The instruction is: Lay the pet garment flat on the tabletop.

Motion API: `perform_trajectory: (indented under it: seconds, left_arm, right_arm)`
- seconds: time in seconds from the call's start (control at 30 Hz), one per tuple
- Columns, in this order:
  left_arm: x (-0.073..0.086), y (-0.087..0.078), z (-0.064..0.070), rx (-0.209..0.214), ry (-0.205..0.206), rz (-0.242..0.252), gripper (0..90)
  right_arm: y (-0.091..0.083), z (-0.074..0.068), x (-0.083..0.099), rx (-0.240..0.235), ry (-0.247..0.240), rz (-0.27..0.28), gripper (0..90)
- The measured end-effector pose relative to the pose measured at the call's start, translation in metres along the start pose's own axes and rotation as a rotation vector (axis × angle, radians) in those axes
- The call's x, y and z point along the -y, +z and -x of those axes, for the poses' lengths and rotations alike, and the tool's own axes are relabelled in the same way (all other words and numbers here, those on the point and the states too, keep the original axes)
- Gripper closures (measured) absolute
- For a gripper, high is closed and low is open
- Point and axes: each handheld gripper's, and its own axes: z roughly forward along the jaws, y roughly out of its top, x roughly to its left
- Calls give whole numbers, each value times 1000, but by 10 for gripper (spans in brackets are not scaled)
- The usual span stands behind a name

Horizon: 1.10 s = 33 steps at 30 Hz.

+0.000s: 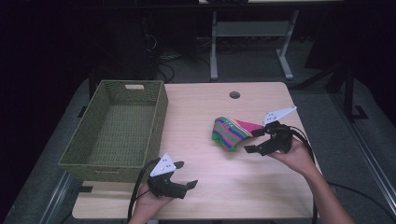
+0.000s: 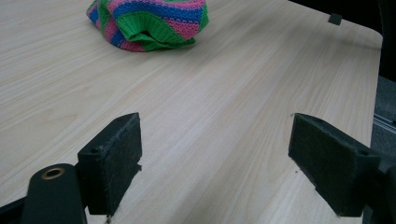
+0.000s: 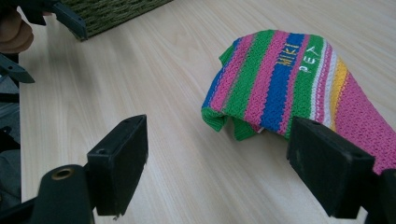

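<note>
Fingers (image 3: 121,163) spread on both grippers; one striped sock (image 1: 231,132), one basket (image 1: 116,130).

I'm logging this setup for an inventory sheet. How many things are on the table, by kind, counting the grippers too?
Striped knitted sock: 1
Green woven basket: 1
Grippers: 2, the left gripper and the right gripper
Total: 4

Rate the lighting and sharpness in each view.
High view: bright light wooden table against a near-black room, soft overall, striped knitted cloth detail lost. Left gripper view: even light, wood grain sharp, cloth slightly soft. Right gripper view: cloth's stitches and lettering crisp, green woven basket dim at top.
</note>
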Motion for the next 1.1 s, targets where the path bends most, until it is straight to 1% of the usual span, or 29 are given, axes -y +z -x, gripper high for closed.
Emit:
perform_trajectory:
  seconds: [0.07,0.27,0.37,0.43,0.5,0.6,0.63,0.67,0.7,0.87,1.07,1.1]
  left_arm:
    - [0,-1,-1,0,-1,-1,169]
    - [0,-1,-2,0,-7,6,169]
    - [0,-1,-2,0,-6,7,170]
    - [0,-1,-2,1,-3,2,169]
    - [0,-1,-2,1,-3,3,169]
    - [-1,-1,-2,1,-4,4,169]
    - [-1,-2,-2,2,-2,4,169]
    - [-1,-2,-2,2,-2,4,169]
    - [0,-1,-2,1,-1,2,169]
    - [0,-1,-3,4,-10,7,169]
    - [-1,-1,-3,4,-6,6,169]
    - [-1,-1,-3,4,-7,7,170]
  right_arm:
    - [3,2,-4,0,-4,-11,203]
    - [6,6,-11,4,-7,-23,203]
    - [7,9,-16,8,-10,-23,205]
    - [10,11,-21,12,-5,-34,205]
    - [11,12,-22,14,-10,-37,206]
    - [16,16,-26,12,-7,-45,209]
    - [20,19,-27,5,4,-54,209]
    - [20,19,-27,5,4,-54,209]
    - [23,22,-29,9,3,-70,209]
    - [29,25,-34,8,9,-84,209]
    - [38,31,-41,9,6,-103,209]
    - [41,33,-43,15,13,-113,210]
